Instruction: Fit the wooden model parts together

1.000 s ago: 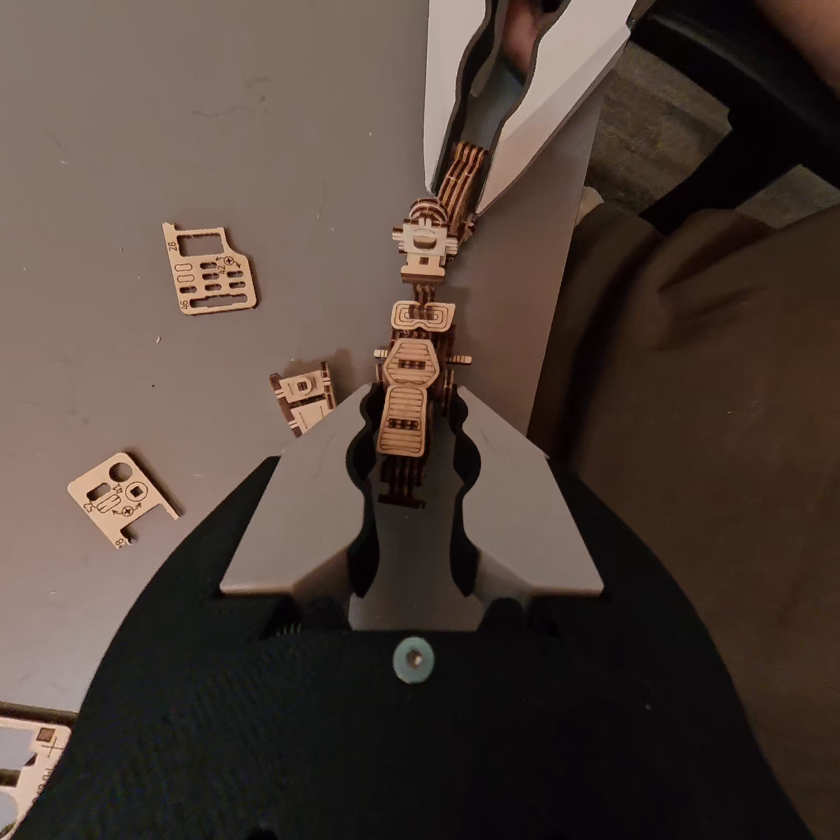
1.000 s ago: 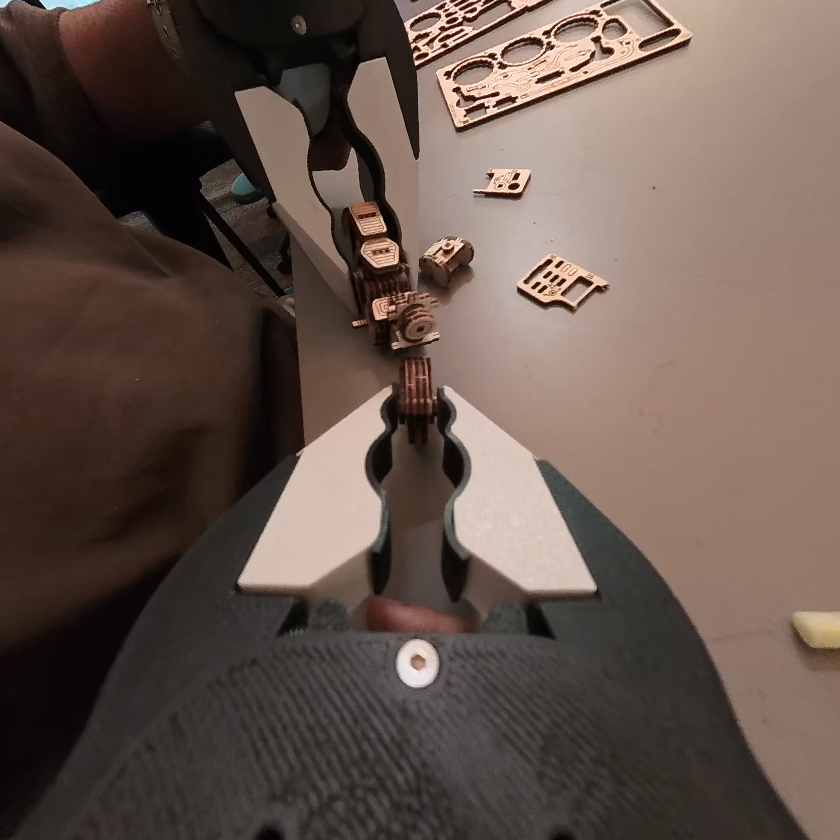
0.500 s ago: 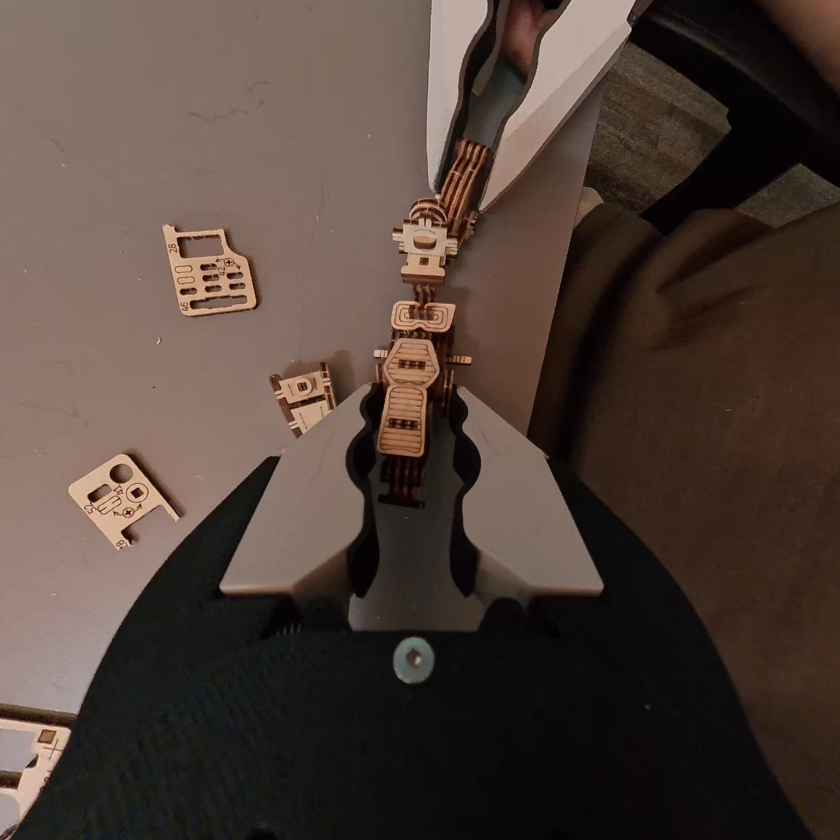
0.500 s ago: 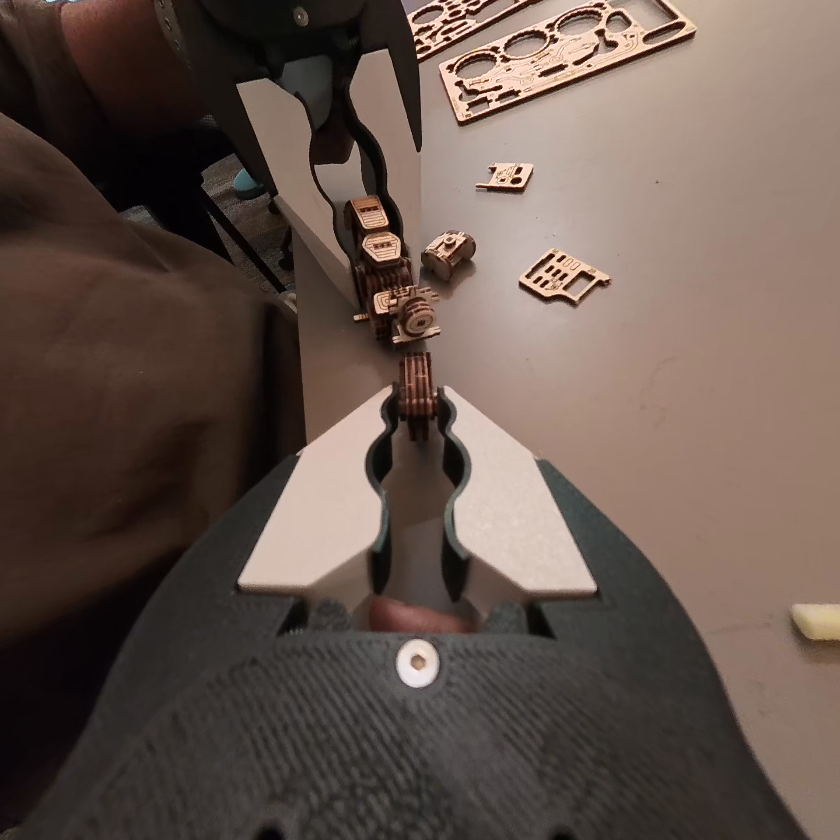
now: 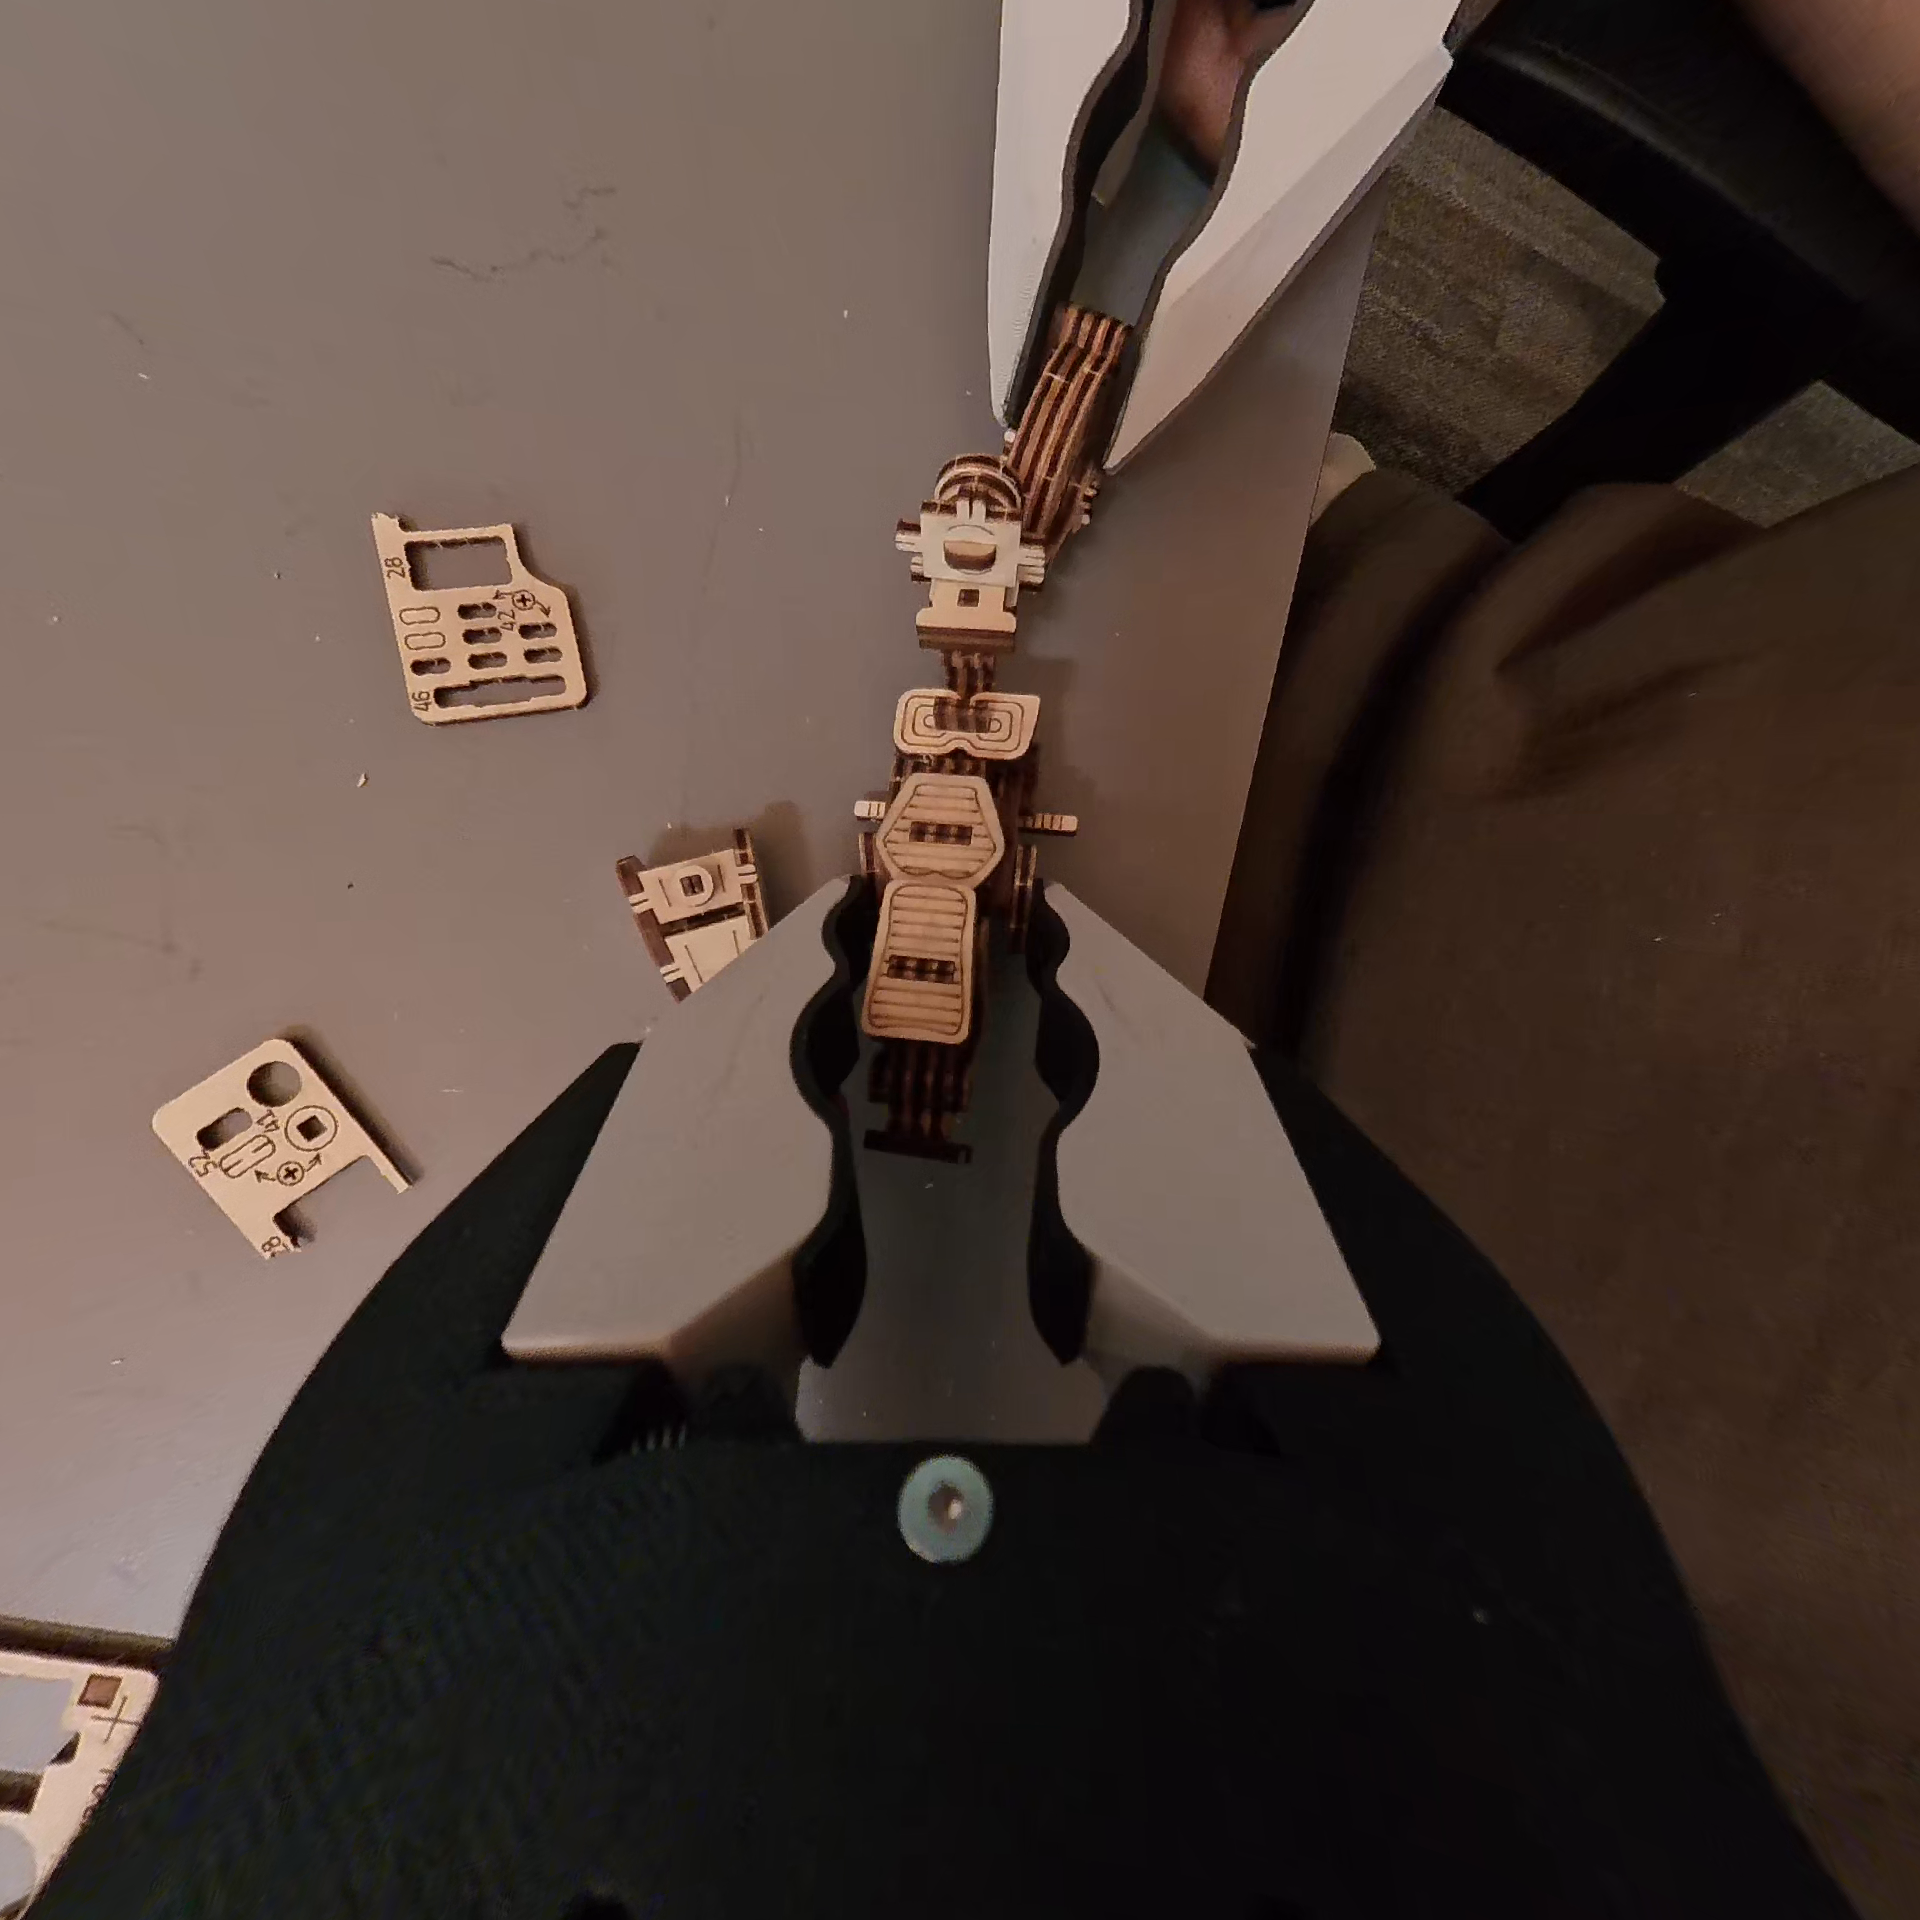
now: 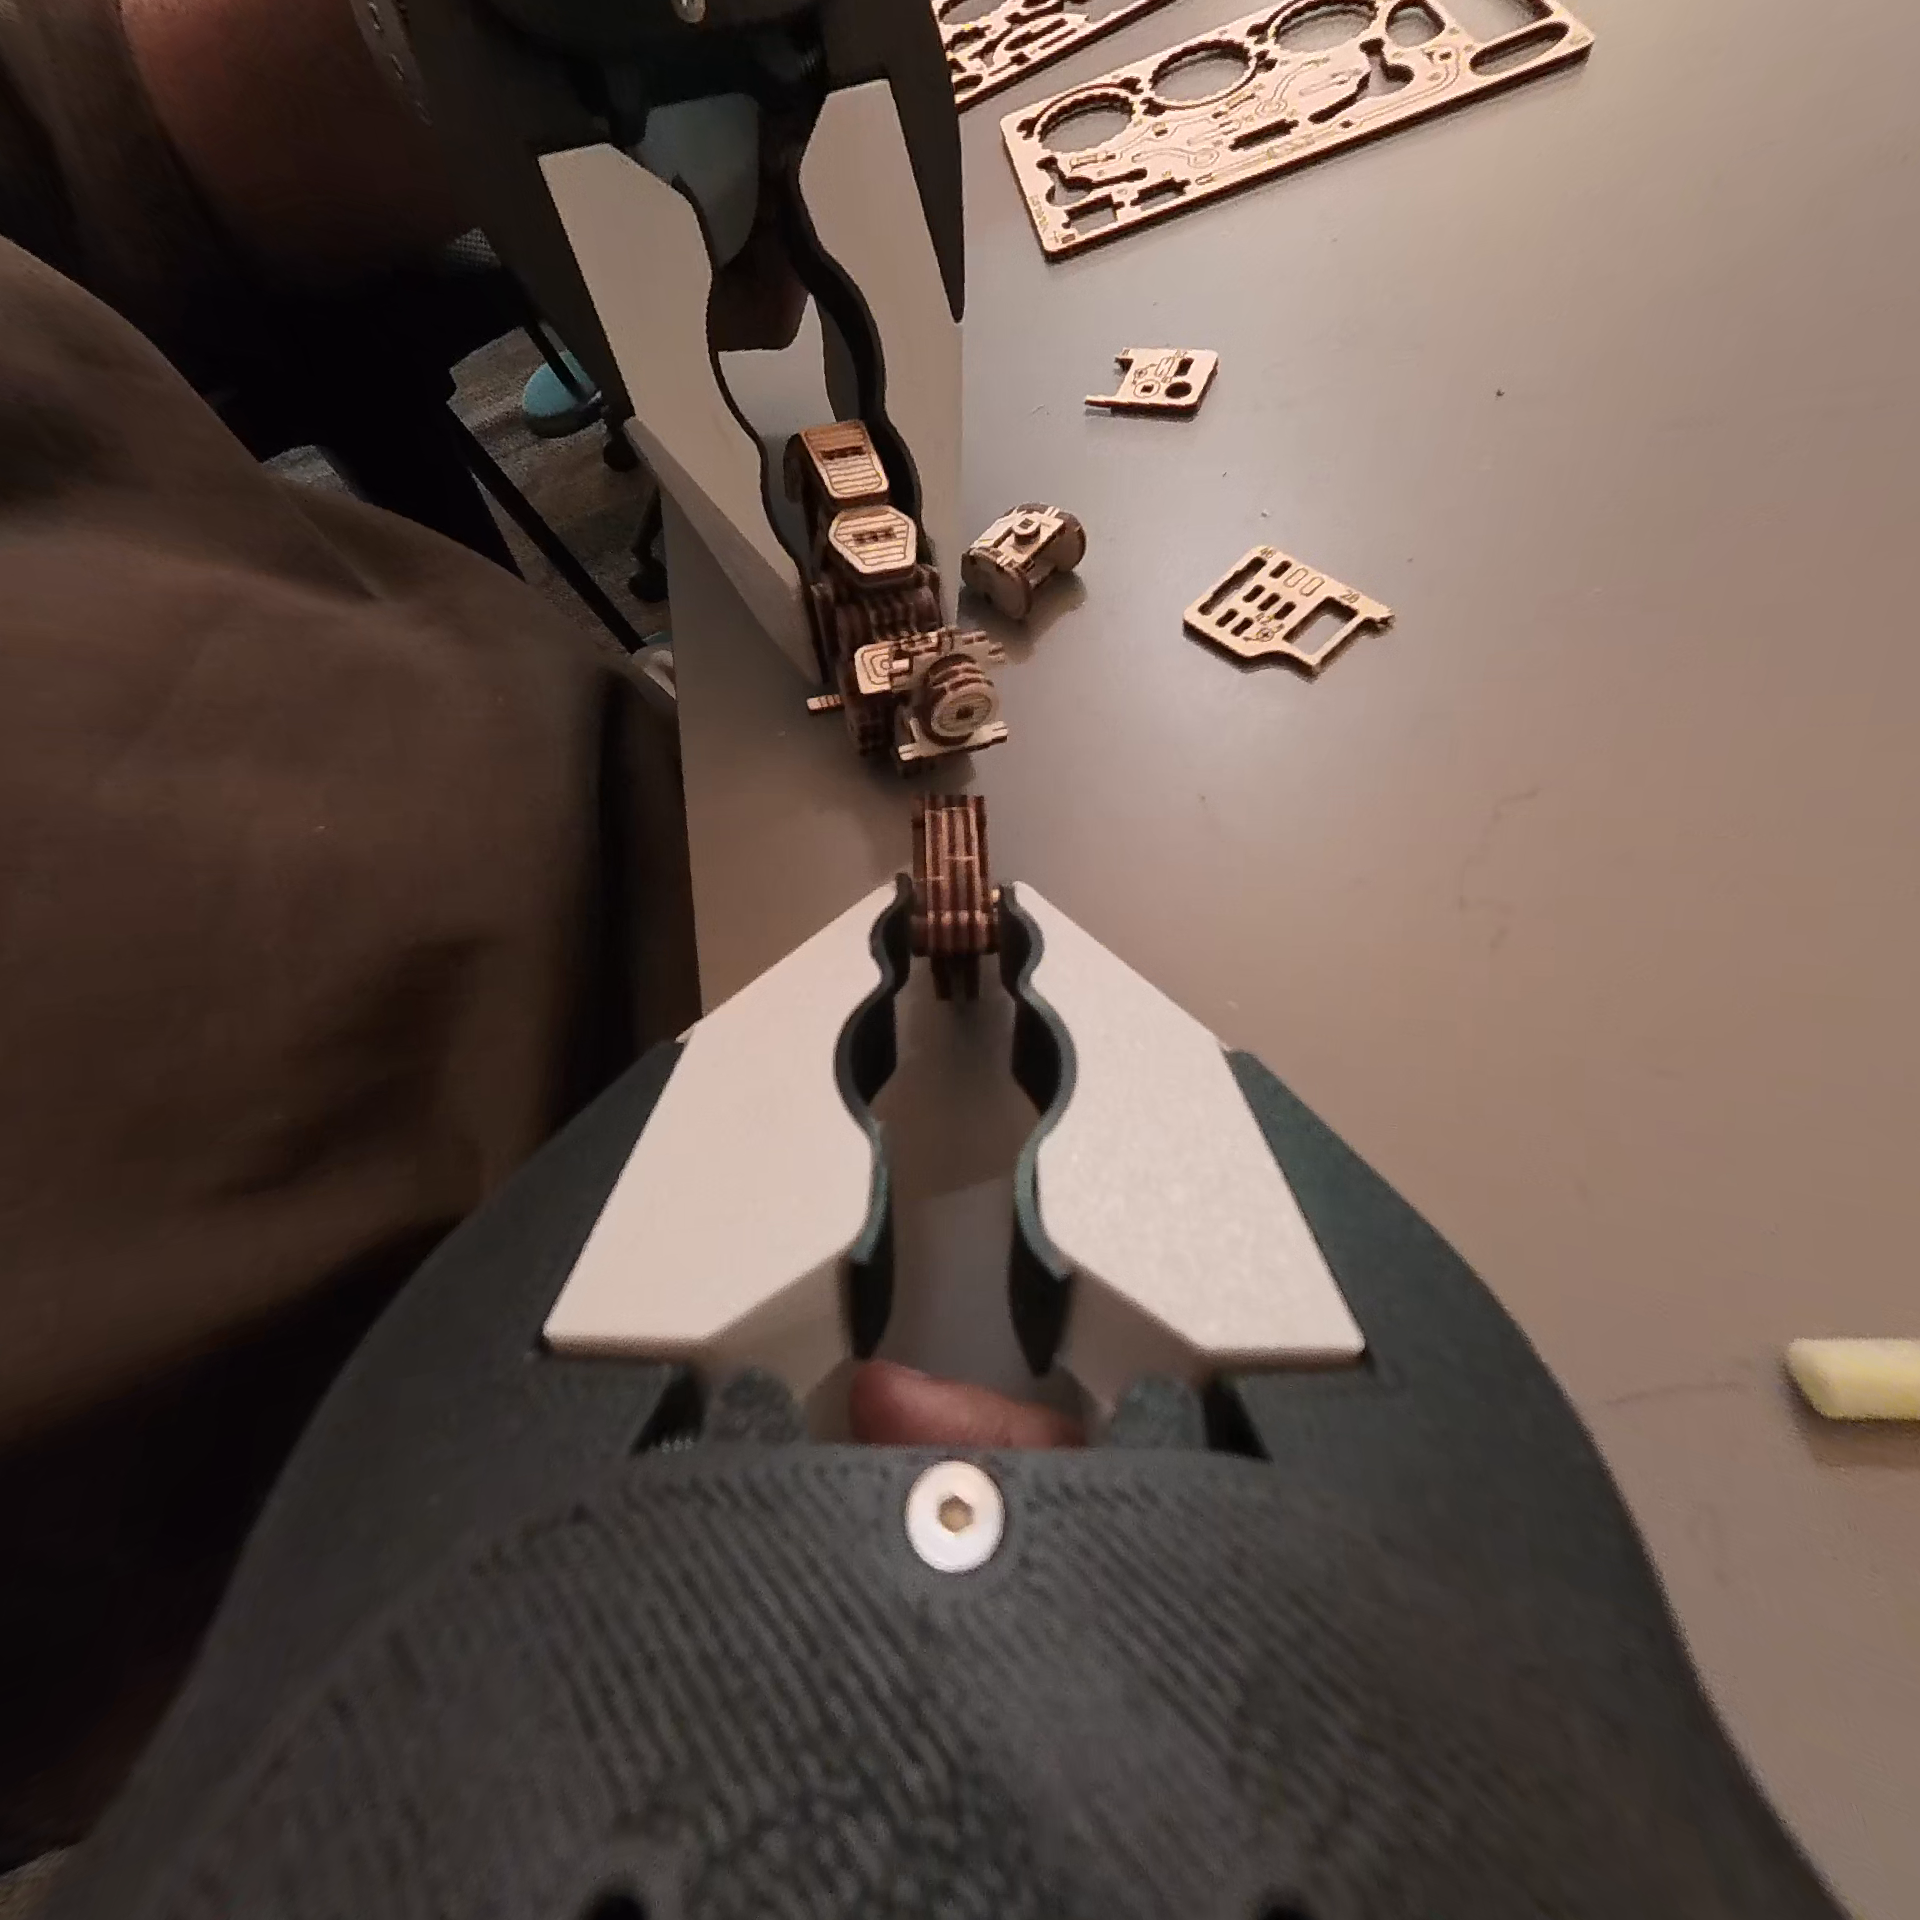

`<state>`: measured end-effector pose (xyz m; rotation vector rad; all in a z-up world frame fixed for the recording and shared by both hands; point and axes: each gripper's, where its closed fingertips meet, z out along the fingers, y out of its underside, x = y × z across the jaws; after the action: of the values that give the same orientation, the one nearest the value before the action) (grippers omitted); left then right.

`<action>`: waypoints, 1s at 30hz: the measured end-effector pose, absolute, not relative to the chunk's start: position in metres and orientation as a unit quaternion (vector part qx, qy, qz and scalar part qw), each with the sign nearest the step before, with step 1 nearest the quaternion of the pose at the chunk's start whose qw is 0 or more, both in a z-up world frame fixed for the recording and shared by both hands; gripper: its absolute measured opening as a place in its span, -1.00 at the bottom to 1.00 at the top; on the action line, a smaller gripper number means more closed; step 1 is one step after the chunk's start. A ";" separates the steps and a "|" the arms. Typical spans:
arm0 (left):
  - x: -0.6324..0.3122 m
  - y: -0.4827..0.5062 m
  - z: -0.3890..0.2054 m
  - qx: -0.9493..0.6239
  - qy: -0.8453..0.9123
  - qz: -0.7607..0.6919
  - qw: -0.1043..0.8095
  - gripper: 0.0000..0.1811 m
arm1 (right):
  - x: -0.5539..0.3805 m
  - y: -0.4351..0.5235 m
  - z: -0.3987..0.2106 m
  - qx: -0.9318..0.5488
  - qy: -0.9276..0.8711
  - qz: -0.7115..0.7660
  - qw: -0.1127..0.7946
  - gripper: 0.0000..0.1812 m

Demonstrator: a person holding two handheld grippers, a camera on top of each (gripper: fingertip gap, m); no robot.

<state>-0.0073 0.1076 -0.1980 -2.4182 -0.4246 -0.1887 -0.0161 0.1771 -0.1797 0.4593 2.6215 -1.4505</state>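
Left wrist view: my left gripper [image 5: 940, 914] is clamped on the rear of the wooden model body [image 5: 940, 831], its two grey fingers [image 5: 727, 1101] pressing the layered sides just behind the two slatted seat plates. The body points away from me along the near edge of the grey bench [image 5: 312, 312]. Beyond its front end, my right gripper [image 5: 1070, 416] comes in from the far side, pinched on one layered wooden part [image 5: 1060, 436].

Right wrist view: my right gripper [image 6: 951, 925] holds that one layered wooden part [image 6: 948, 883] upright between its fingertips. The part sits just short of the front of the model body [image 6: 894, 644]; I cannot tell whether the two touch. My left gripper [image 6: 862, 499] grips the far end of the body.

Loose items on the bench, counted: two small flat cut-out cards [image 5: 478, 623] [image 5: 275, 1143], one small built sub-assembly [image 5: 696, 914] lying just beside the left gripper, two large punched sheets [image 6: 1299, 114] at the far side, and one pale yellow block [image 6: 1855, 1392] at the right edge.
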 end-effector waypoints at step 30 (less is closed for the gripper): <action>-0.008 0.108 -0.198 -0.920 -0.158 -0.086 0.347 -0.70 | -0.015 0.167 -0.179 0.133 0.866 -0.481 0.035 -0.84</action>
<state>-0.0076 0.1077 -0.1980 -2.3872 -0.4091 -0.2236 -0.0146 0.1668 -0.1792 0.4089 2.6613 -1.4778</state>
